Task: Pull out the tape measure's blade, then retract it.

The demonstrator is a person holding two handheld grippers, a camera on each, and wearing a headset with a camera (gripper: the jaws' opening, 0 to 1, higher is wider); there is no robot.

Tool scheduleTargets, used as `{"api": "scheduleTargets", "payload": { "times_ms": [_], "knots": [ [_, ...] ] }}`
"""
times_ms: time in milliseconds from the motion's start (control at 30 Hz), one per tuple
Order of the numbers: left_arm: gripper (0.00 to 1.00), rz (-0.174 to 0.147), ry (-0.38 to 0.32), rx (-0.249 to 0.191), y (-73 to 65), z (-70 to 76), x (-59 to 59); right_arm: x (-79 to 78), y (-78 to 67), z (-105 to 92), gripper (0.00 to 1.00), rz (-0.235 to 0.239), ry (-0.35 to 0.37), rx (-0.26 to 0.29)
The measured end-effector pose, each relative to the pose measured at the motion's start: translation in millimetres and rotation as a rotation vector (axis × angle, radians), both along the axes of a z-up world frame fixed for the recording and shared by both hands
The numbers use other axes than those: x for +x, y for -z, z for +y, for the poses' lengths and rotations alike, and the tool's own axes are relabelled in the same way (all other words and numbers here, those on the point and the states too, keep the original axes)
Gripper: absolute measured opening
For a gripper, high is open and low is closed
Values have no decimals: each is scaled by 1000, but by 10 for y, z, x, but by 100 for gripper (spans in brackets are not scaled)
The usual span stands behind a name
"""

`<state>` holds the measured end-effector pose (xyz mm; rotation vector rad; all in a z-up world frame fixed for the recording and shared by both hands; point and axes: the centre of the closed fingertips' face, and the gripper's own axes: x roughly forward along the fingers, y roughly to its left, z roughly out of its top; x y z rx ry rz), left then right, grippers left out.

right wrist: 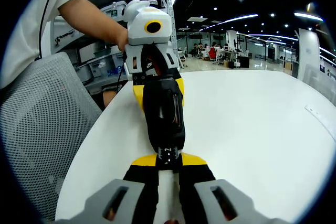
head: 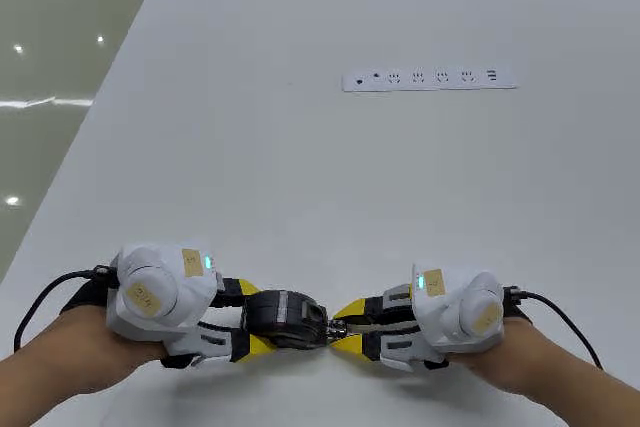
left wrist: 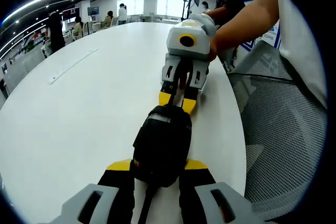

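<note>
In the head view, the left tool (head: 254, 318) sits low on the white table (head: 300, 177) with its jaws closed around the black case of the tape measure (head: 285, 318), which rests on the table near the person's edge. The right tool (head: 345, 328) faces it from the other side, its yellow-tipped jaws pinched together on the metal end hook (head: 334, 328) at the case's mouth. The hook is right against the case, so no length of blade shows. A white power strip (head: 430, 79) lies flat well beyond both tools, and a glossy green floor (head: 60, 67) runs along the table's left edge. In the left gripper view, the left tool (left wrist: 157, 165) clamps the rear of the tape measure (left wrist: 163, 137) from both sides, the case lying lengthwise on the table (left wrist: 79, 108). At its far end the right tool (left wrist: 177, 101) meets the case with its tips close together, a hand behind it. A grey mesh chair (left wrist: 273, 129) stands beside the table. In the right gripper view, the right tool (right wrist: 168, 160) has its tips shut on the end hook (right wrist: 168, 154). The tape measure (right wrist: 164, 111) stretches away to the left tool (right wrist: 157, 90), whose yellow tips hug the case. The mesh chair (right wrist: 42, 124) stands off the table's (right wrist: 252, 129) edge.
</note>
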<state>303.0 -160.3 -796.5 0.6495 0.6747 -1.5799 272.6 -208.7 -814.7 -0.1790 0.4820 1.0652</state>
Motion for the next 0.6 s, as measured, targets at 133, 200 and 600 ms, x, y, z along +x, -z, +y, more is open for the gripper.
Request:
{"api": "scheduleTargets", "payload": {
  "times_ms": [133, 200, 600],
  "knots": [
    [29, -7, 6, 3, 5, -6, 4, -23, 3, -72, 11, 4, 1, -11],
    [29, -3, 3, 2, 6, -8, 9, -37, 5, -121, 11, 1, 4, -18],
    [29, -3, -3, 0, 6, -11, 4, -155, -20, -365, 11, 9, 8, -49]
  ]
}}
